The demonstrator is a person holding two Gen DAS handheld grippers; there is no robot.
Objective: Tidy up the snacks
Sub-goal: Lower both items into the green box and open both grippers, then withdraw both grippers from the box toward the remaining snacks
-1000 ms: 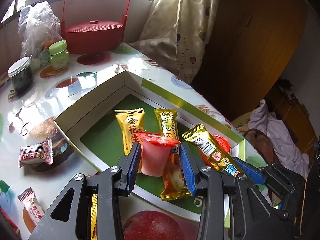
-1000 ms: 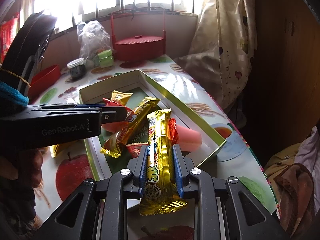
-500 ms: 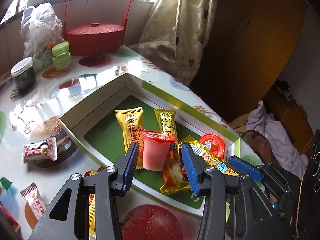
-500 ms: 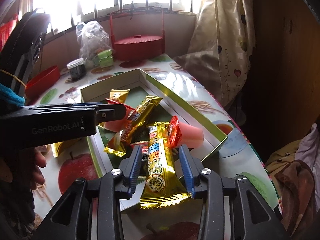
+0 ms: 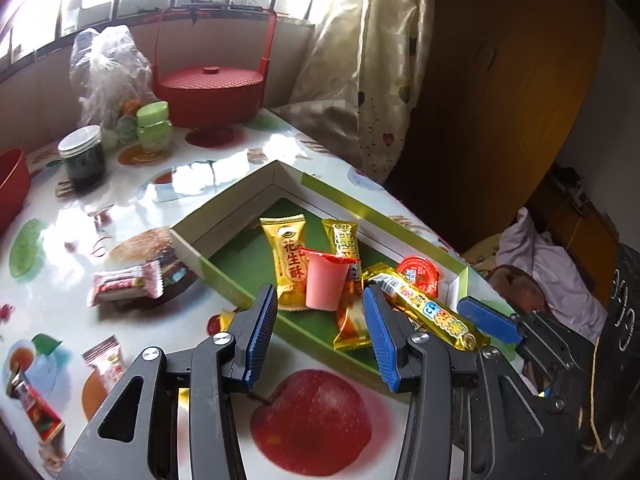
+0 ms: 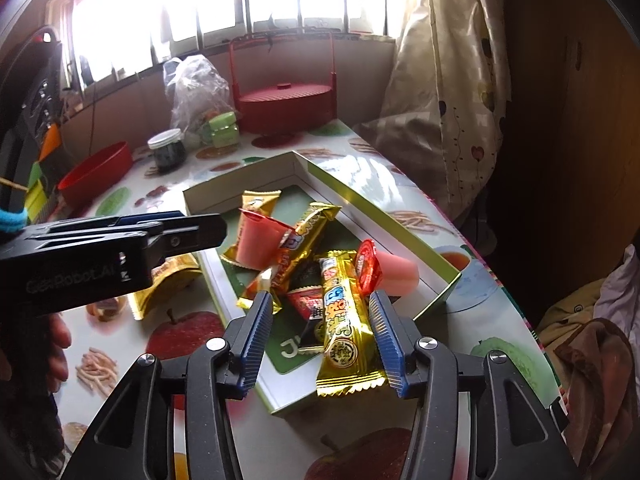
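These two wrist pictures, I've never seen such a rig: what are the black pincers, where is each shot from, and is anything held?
No robot here: a person holds a hand-held gripper in each hand, each with a camera looking along its fingers. The left wrist view shows the left gripper open above the table; the pink jelly cup stands free in the green box. The right wrist view shows the right gripper, jaws opening, with the gold snack bar lying loose between them over the box edge. Nothing is gripped. Wrapped candies still lie outside the box.
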